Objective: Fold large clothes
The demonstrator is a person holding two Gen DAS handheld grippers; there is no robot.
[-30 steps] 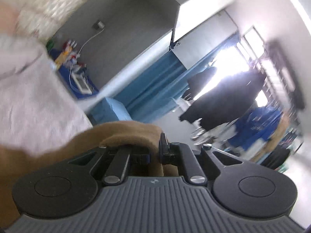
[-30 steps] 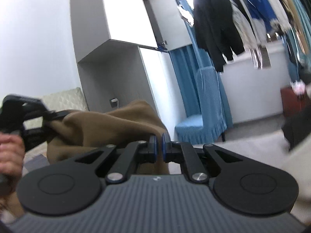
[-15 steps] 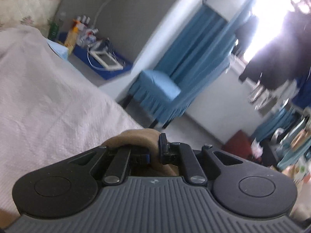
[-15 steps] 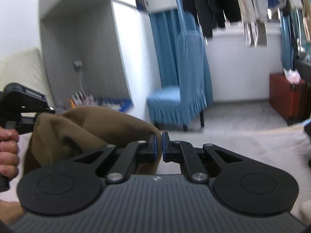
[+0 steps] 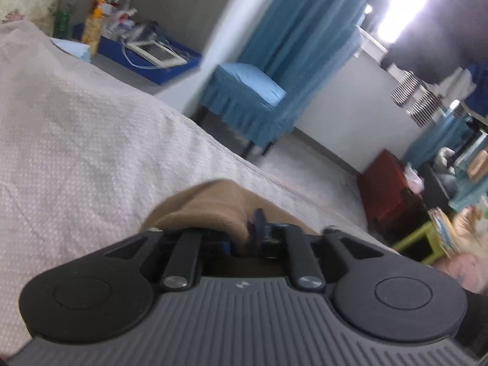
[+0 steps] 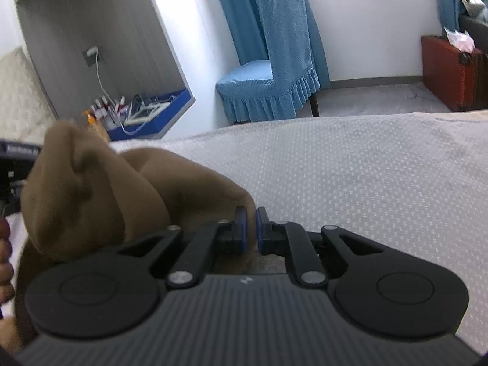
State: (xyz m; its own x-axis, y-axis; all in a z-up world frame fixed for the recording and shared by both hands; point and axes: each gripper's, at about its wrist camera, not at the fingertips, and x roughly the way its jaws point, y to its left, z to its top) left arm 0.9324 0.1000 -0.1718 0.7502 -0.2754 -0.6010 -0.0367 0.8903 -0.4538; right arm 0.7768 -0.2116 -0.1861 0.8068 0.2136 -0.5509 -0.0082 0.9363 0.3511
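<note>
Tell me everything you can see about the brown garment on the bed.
The brown garment is a soft, thick, fleece-like cloth in plain tan, bunched into rounded folds rather than spread flat. It lies low on the pale dotted bedspread. The right tongs are nearly closed, with cloth right behind the blue pads. The left tongs have just been opening, with a fold of the garment between and draped over them. Its full shape, sleeves and any label are hidden.
</note>
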